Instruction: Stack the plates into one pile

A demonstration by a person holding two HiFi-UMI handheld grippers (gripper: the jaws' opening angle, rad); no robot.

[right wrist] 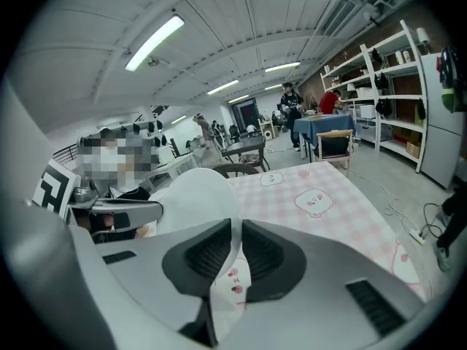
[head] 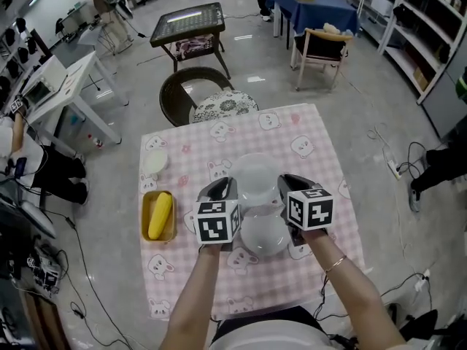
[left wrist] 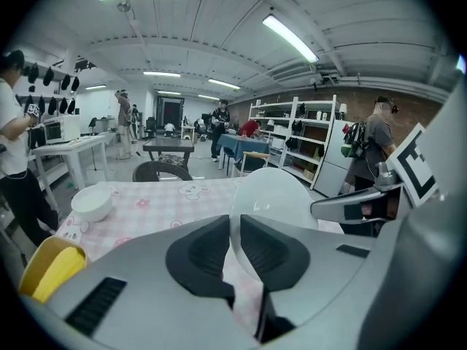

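A white plate hangs above the pink checked tablecloth, held by opposite rims between my two grippers. My left gripper is shut on its left rim and my right gripper on its right rim. In the left gripper view the rim sits between the dark pads and the plate swells out to the right. The right gripper view shows the same plate pinched at the jaws. A second white plate lies on the cloth below, nearer to me, between my hands.
A small white bowl sits at the table's left side, with a yellow dish holding a yellow item just in front of it. A patterned chair stands at the far edge. People, tables and shelves fill the room beyond.
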